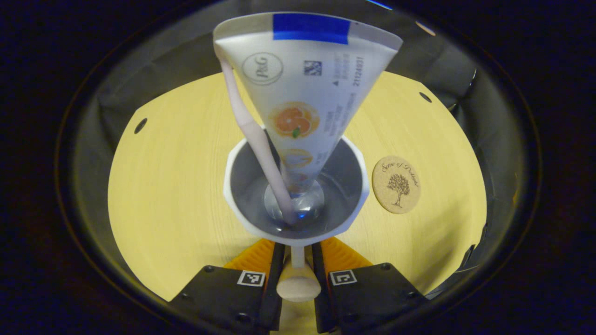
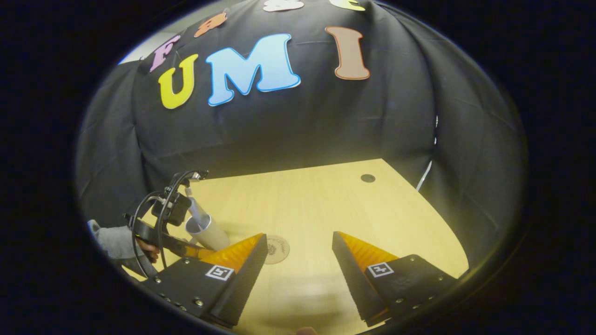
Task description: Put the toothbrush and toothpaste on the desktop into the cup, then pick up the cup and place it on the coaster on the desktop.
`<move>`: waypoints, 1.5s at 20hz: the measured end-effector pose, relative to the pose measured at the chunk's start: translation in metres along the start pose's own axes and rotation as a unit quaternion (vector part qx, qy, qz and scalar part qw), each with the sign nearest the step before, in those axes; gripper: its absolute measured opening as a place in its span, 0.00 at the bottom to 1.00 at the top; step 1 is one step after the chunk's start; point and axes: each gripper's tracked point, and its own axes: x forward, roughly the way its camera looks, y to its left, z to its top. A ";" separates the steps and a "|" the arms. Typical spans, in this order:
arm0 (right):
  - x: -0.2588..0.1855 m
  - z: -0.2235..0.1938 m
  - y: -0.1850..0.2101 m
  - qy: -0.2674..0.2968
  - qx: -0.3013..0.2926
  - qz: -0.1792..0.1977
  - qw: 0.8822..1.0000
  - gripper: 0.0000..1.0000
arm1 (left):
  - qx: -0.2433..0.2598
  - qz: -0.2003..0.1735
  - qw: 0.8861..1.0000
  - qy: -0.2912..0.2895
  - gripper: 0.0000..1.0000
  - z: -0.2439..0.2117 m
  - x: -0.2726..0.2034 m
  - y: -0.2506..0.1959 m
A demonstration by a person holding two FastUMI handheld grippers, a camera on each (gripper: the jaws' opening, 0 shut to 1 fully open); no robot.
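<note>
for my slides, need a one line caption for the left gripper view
Left gripper grips white cup holding pink toothbrush and toothpaste tube, beside round cork coaster.

Table [image 1: 177, 186]: matt pale wood grain. Cup [image 1: 242, 186]: smooth white plastic, glossy inside. Coaster [image 1: 396, 184]: rough cork. Paste tube [image 1: 307, 93]: satin plastic. Wall [image 2: 326, 121]: matt black cloth.

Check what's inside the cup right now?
Inside the cup: the toothpaste tube, narrow end down and crimped end sticking out, and the toothbrush leaning beside it. The tube covers its own cap and part of the cup's bottom. The coaster lies bare beside the cup.
</note>
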 end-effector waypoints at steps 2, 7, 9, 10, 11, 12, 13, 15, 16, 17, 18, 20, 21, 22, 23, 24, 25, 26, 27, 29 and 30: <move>-0.001 -0.002 -0.001 0.001 0.000 -0.002 1.000 0.88 | 0.002 0.002 1.000 -0.016 0.35 0.004 0.000 -0.001; -0.006 -0.006 -0.007 0.003 0.004 -0.007 1.000 0.89 | 0.021 0.009 0.998 -0.056 0.34 0.014 -0.001 -0.011; -0.007 -0.006 -0.010 0.003 0.005 -0.008 1.000 0.89 | 0.035 0.003 0.997 -0.065 0.34 0.020 -0.006 -0.021; -0.007 -0.006 -0.009 0.003 0.006 -0.008 1.000 0.88 | 0.043 -0.002 0.997 -0.067 0.33 0.021 -0.009 -0.027; -0.008 -0.005 -0.010 0.002 0.007 -0.008 1.000 0.89 | 0.049 -0.008 0.996 -0.068 0.34 0.024 -0.013 -0.035; -0.008 -0.005 -0.009 0.001 0.008 -0.007 1.000 0.89 | 0.054 -0.017 0.996 -0.070 0.34 0.024 -0.016 -0.045; -0.009 -0.004 -0.008 0.000 0.009 -0.006 1.000 0.89 | 0.060 -0.025 0.995 -0.070 0.34 0.026 -0.019 -0.055; -0.015 -0.006 -0.012 -0.004 0.008 -0.008 1.000 0.88 | 0.074 -0.048 0.994 -0.070 0.34 0.025 -0.022 -0.087; -0.016 -0.006 -0.014 -0.004 0.008 -0.010 1.000 0.89 | 0.078 -0.054 0.993 -0.069 0.34 0.024 -0.025 -0.094; -0.019 -0.007 -0.019 -0.004 0.008 -0.015 1.000 0.89 | 0.082 -0.061 0.993 -0.067 0.34 0.025 -0.025 -0.105; -0.020 -0.009 -0.024 -0.003 0.009 -0.019 1.000 0.88 | 0.085 -0.064 0.992 -0.065 0.34 0.026 -0.021 -0.115; -0.024 -0.012 -0.034 -0.001 0.017 -0.028 0.999 0.88 | 0.091 -0.069 0.992 -0.061 0.34 0.028 -0.016 -0.129; -0.026 -0.013 -0.039 0.000 0.022 -0.032 0.999 0.88 | 0.095 -0.069 0.991 -0.058 0.34 0.028 -0.013 -0.134; -0.028 -0.014 -0.043 -0.001 0.028 -0.036 0.999 0.88 | 0.097 -0.070 0.991 -0.056 0.33 0.027 -0.012 -0.139; -0.028 -0.015 -0.047 0.000 0.032 -0.040 0.999 0.88 | 0.098 -0.071 0.991 -0.053 0.34 0.028 -0.011 -0.144; -0.028 -0.017 -0.052 0.002 0.037 -0.042 0.998 0.89 | 0.100 -0.071 0.991 -0.050 0.34 0.027 -0.008 -0.148; -0.029 -0.018 -0.055 0.003 0.041 -0.045 0.998 0.89 | 0.102 -0.071 0.991 -0.047 0.33 0.027 -0.006 -0.151; -0.029 -0.019 -0.058 0.004 0.044 -0.047 0.998 0.89 | 0.103 -0.072 0.991 -0.044 0.34 0.027 -0.005 -0.155; -0.029 -0.020 -0.061 0.004 0.046 -0.047 0.998 0.89 | 0.105 -0.072 0.991 -0.040 0.34 0.028 -0.002 -0.158; -0.029 -0.020 -0.062 0.005 0.048 -0.048 0.998 0.88 | 0.108 -0.068 0.991 -0.033 0.34 0.025 0.000 -0.162; -0.029 -0.020 -0.065 0.005 0.048 -0.047 0.998 0.88 | 0.108 -0.064 0.992 -0.029 0.33 0.025 0.003 -0.160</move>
